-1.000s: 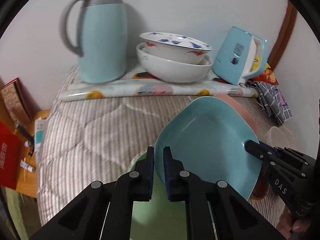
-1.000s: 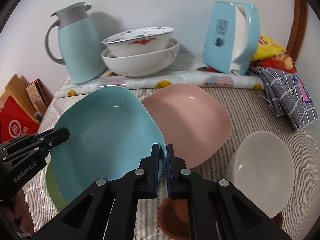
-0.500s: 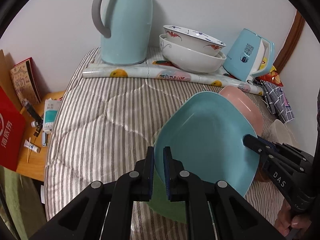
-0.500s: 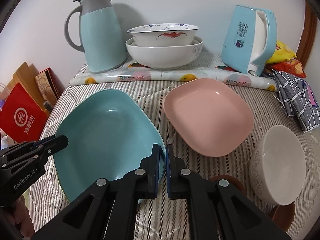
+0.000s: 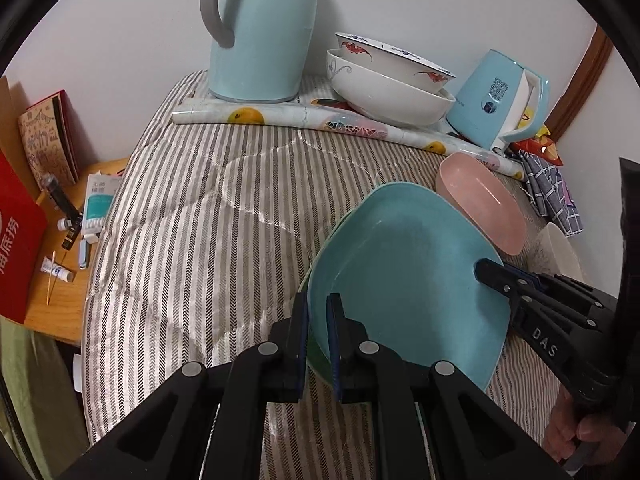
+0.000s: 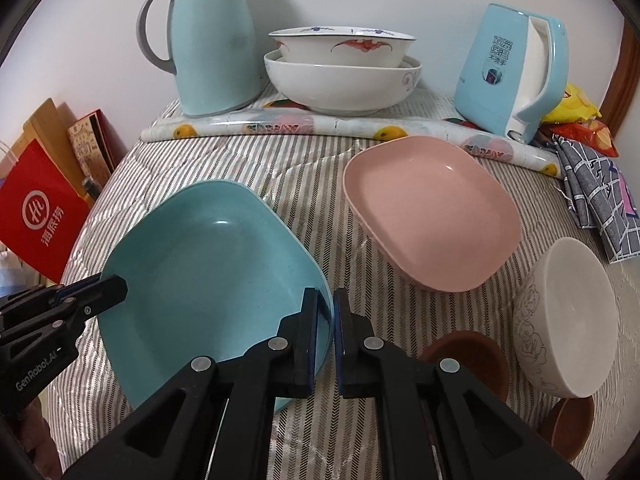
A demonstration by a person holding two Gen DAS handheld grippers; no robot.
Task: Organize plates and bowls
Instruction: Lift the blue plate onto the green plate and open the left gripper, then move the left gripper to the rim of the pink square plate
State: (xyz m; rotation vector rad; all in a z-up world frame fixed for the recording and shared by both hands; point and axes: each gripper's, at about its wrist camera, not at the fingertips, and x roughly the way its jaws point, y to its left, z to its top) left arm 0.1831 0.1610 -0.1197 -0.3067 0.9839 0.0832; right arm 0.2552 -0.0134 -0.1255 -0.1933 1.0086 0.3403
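A square blue plate (image 5: 408, 280) (image 6: 208, 272) lies on a green plate (image 5: 320, 360) on the striped table cover. My left gripper (image 5: 318, 320) is shut on the blue plate's near-left rim and shows at the left of the right wrist view (image 6: 112, 292). My right gripper (image 6: 326, 312) has the plate's right rim between its pads, and its jaws are starting to open. Its tips show at the plate's far side in the left wrist view (image 5: 492, 276). A pink plate (image 6: 432, 212) and a white bowl (image 6: 568, 312) sit to the right.
Two stacked white bowls (image 6: 340, 76) stand at the back between a blue thermos jug (image 6: 212, 40) and a blue kettle (image 6: 512, 68). Two brown bowls (image 6: 468, 356) sit by the white bowl. A checked cloth (image 6: 600, 192) lies far right. A low side table (image 5: 60, 240) with clutter stands off the left edge.
Both grippers carried the blue plate leftward and down, away from the pink plate. It went from tilted to lying over the green plate. The right jaws have parted slightly.
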